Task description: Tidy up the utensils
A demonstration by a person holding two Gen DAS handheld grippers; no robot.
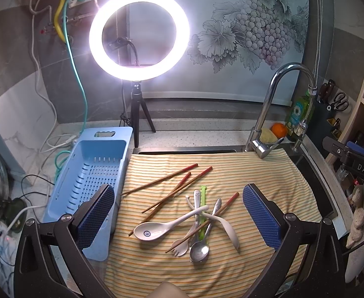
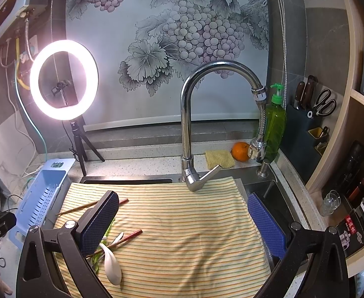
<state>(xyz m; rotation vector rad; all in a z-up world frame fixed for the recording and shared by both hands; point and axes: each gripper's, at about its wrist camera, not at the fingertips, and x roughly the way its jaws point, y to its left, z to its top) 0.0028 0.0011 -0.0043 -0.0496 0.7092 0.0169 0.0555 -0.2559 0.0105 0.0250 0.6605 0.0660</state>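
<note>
Left wrist view: left gripper point(image 1: 178, 217) and right gripper point(image 2: 183, 223) fingers apart, seemingly above the utensil pile point(image 1: 194, 226) on striped cloth point(image 1: 268, 173).

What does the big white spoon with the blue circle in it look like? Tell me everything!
The white spoon looks like glossy ceramic, a soup spoon with a deep oval bowl and a small blue round mark inside. It lies bowl-up on the striped cloth, bowl toward the left, handle slanting up to the right into the pile. A brown chopstick seems to pass under it. No gripper touches it.
</note>
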